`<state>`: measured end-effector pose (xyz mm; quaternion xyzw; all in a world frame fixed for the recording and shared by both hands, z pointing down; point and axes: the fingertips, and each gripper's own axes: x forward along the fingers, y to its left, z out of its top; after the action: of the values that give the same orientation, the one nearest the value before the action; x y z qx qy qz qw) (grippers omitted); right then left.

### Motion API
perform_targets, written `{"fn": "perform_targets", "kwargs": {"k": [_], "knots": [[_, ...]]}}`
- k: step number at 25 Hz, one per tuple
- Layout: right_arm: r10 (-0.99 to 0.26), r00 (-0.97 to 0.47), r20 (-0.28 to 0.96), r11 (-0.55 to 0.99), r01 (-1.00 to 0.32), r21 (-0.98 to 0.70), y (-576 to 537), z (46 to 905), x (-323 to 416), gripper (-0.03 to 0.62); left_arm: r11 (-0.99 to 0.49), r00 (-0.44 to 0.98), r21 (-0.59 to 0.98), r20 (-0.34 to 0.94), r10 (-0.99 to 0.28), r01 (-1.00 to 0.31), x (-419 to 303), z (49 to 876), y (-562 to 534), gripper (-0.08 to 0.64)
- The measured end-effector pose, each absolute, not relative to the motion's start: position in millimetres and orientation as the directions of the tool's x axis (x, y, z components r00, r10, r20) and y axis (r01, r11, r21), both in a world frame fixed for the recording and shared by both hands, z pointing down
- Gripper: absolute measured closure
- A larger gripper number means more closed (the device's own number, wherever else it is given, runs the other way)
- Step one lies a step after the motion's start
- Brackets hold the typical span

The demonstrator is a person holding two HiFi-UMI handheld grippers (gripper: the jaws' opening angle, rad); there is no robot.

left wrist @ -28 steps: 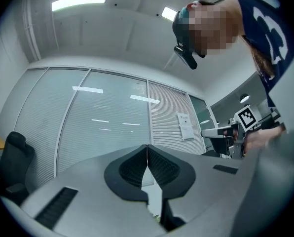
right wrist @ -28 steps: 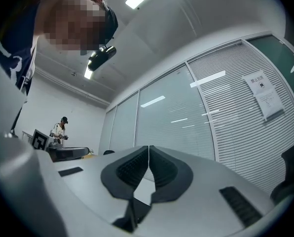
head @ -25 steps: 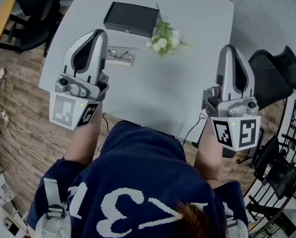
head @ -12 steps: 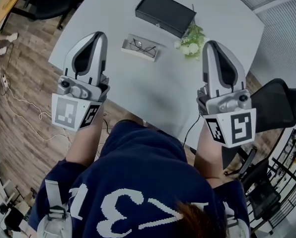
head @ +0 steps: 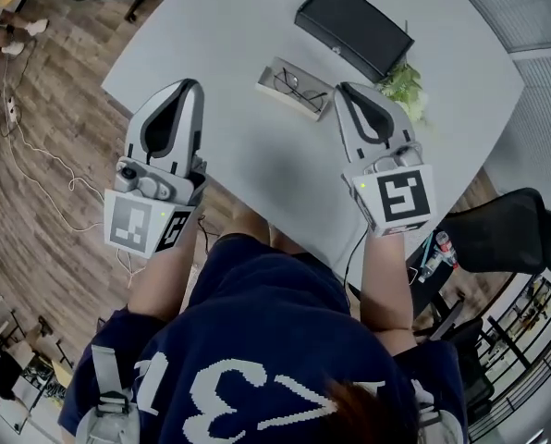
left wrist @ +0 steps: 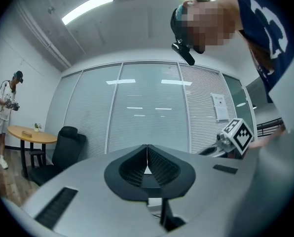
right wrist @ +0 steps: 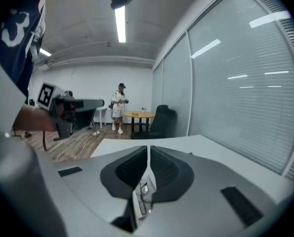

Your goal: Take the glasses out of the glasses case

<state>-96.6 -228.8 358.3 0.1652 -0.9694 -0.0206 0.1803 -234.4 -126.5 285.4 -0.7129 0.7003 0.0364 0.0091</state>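
Grey table [head: 248, 26] is spreading under both tongs. I am holding my left gripper [head: 189, 84] and right gripper [head: 343, 90] clenched, empty and touching nothing. Glasses [head: 295, 86] are lying in the open glasses case [head: 268, 77] just ahead-left of the right tips, with the long axis running crosswise to them.

Table [head: 257, 160] smooth matt; floor [head: 63, 109] wood planks; left claw [left wrist: 147, 147] pads [left wrist: 160, 165] ribbed black.

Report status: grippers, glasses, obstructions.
Left gripper, right gripper both shut, empty. Thin dark-framed glasses in pale shallow case, untouched, just off right gripper's tips. Nothing in the way.
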Motion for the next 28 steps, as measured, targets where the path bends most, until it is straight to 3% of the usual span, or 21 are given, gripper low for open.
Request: {"fn": "perform_targets", "kwargs": {"k": [7, 9, 17, 24, 28], "knots": [[-0.209, -0.768, 0.605, 0.977, -0.193, 0.093, -227, 487, -145, 0.561, 0.009, -0.009, 0.073, -0.012, -1.0, -0.997, -255, 314, -120, 0.543], [-0.183, -0.728, 0.661, 0.982, -0.162, 0.093, -224, 514, -154, 0.528, 0.015, -0.015, 0.076, -0.001, -1.0, -0.997, -261, 321, -118, 0.543], [-0.184, -0.529, 0.828, 0.982, -0.131, 0.134, -235, 586, -166, 0.506, 0.026, -0.023, 0.107, 0.029, -0.999, -0.994, -275, 345, -119, 0.543], [-0.136, -0.434, 0.891, 0.989, -0.114, 0.096, -237, 606, -166, 0.548, 0.047, -0.041, 0.114, 0.048, -0.998, -0.992, -286, 353, -113, 0.543], [-0.119, -0.478, 0.87, 0.993, -0.078, 0.093, -235, 597, -169, 0.559, 0.056, -0.052, 0.11, 0.04, -0.998, -0.992, -290, 349, -113, 0.543]]}}
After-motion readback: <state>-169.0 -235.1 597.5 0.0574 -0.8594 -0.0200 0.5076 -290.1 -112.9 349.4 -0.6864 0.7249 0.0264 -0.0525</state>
